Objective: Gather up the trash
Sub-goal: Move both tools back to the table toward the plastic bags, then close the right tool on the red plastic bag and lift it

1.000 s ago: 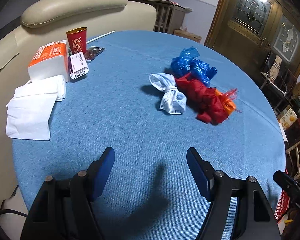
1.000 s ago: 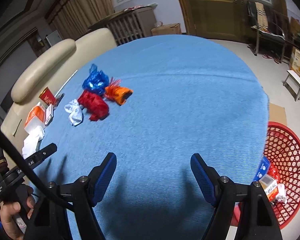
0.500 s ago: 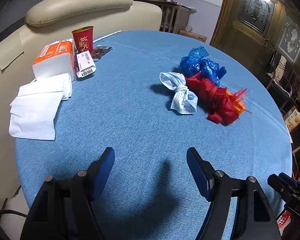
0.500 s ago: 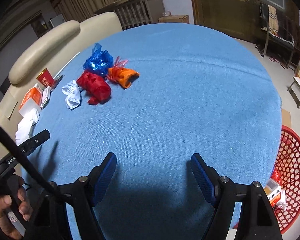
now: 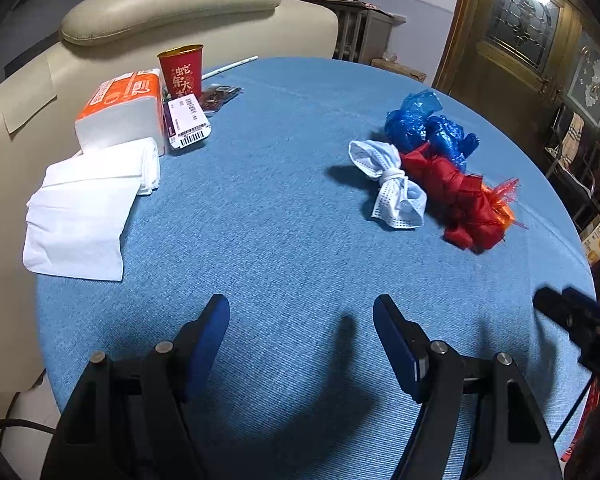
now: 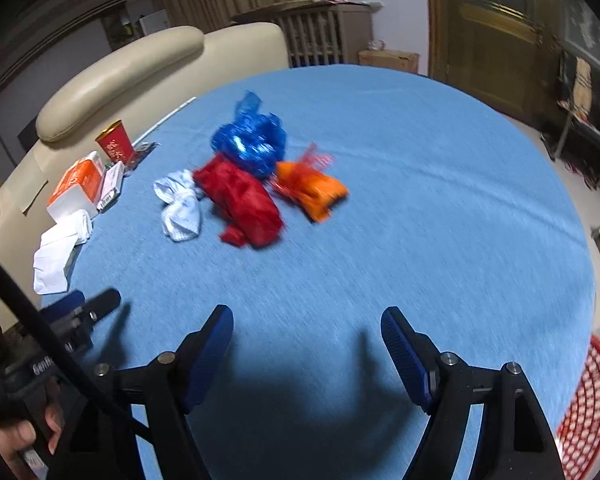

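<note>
A: Right wrist view: the right gripper (image 6: 306, 340) is seen with its jaws spread wide and nothing between them, low over the blue table (image 6: 440, 208). The trash is heaped at about eleven o'clock from it, well apart: a blue bag (image 6: 250, 142), a red bag (image 6: 242, 200), an orange bag (image 6: 312, 190) and a knotted white mask (image 6: 180, 206), all touching or just beside one another.

B: In the left wrist view the left gripper (image 5: 300, 332) is likewise shown spread and empty, with the same heap at about one o'clock: the mask (image 5: 392, 186) nearest, the red bag (image 5: 458, 196) behind it, the blue bag (image 5: 428, 128) beyond. The orange one is mostly hidden there.

A: What could be spoiled from here?

B: Since the pieces are pressed together, two could be pinched at once, or a neighbour could be dragged and dropped short of the red basket (image 6: 588, 412), which is glimpsed at about four o'clock off the table's edge. Thin crinkled plastic is judged likely to slip from a shallow pinch.

A: And the two tools?

B: Both are aimed at one small heap, so a collision is possible if it is approached together. The cup (image 5: 181, 70), the tissue pack (image 5: 120, 114) and the loose tissues (image 5: 84, 212) at ten o'clock might also be mistaken for trash; whether they count cannot be told.
</note>
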